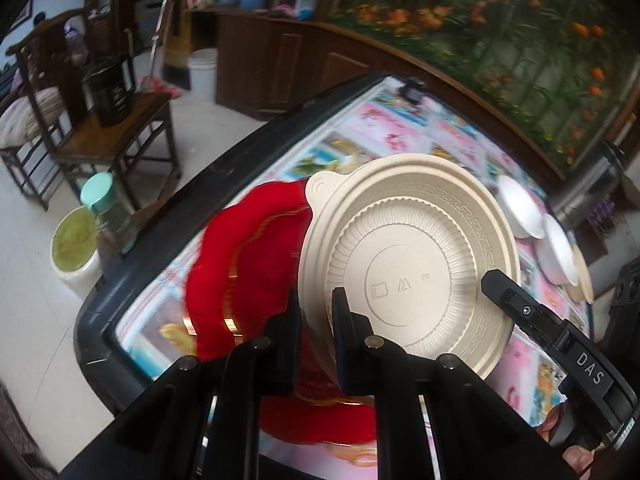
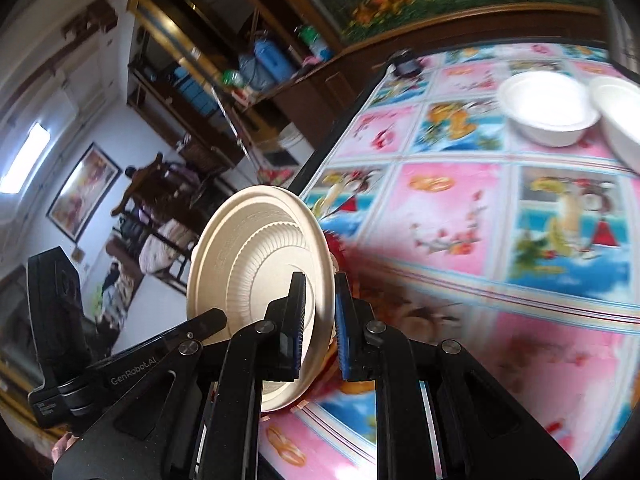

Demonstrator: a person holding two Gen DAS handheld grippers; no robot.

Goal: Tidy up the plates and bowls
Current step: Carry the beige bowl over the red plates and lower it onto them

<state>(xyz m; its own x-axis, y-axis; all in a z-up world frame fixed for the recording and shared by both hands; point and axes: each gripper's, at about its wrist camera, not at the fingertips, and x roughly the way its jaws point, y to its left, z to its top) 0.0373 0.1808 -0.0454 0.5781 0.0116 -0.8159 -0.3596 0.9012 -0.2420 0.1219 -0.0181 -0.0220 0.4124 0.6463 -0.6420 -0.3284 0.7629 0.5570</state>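
The plate (image 1: 408, 264) stands on edge because the left claw (image 1: 316, 320) and right claw (image 2: 320, 312) pinch its rim (red dish (image 1: 244, 264) behind).

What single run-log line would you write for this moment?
left gripper: shut on beige ridged plastic plate | right gripper: shut on same plate | red gold-trimmed tray: behind

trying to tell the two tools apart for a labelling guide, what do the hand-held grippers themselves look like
Both are matte black with angular linkage arms and round silver-grey pivot pins. The left hand-held gripper has flat black fingers; seen from the right wrist view, its side carries white "GenRobot.AI" lettering. The right hand-held gripper has ridged pads with blue edging, and its side shows white "DAS" lettering in the left wrist view. No cables or sleeves are visible.
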